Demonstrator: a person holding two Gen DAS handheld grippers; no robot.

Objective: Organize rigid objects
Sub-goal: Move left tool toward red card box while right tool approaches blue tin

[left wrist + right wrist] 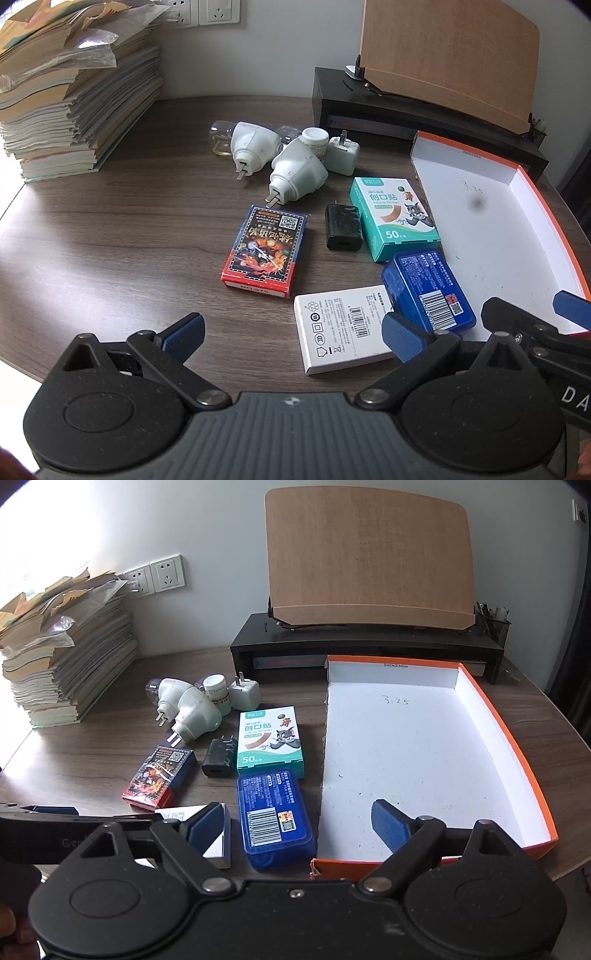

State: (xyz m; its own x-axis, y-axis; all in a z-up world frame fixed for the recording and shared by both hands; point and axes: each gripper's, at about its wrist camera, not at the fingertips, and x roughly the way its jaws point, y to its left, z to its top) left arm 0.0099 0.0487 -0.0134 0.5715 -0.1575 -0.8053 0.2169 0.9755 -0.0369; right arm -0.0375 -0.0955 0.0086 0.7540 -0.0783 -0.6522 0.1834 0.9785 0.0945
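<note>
An orange-rimmed white box [424, 746] lies open on the wooden desk; it also shows in the left wrist view [487, 229]. Left of it lie a blue tin [275, 816] [430, 288], a teal plaster box [271, 738] [393, 216], a black charger [219, 757] [341, 227], a card pack [159, 777] [264, 251], a white flat box [341, 328], two white plug-in units [277, 158] and a white adapter [343, 153]. My left gripper [291, 332] is open, near the white flat box. My right gripper [299, 825] is open, straddling the blue tin and the box's near corner.
A stack of books [74, 96] stands at the back left. A black riser [362, 646] with a wooden book stand [369, 561] lines the back wall. A small white bottle [316, 140] sits among the plugs. The desk edge curves at front left.
</note>
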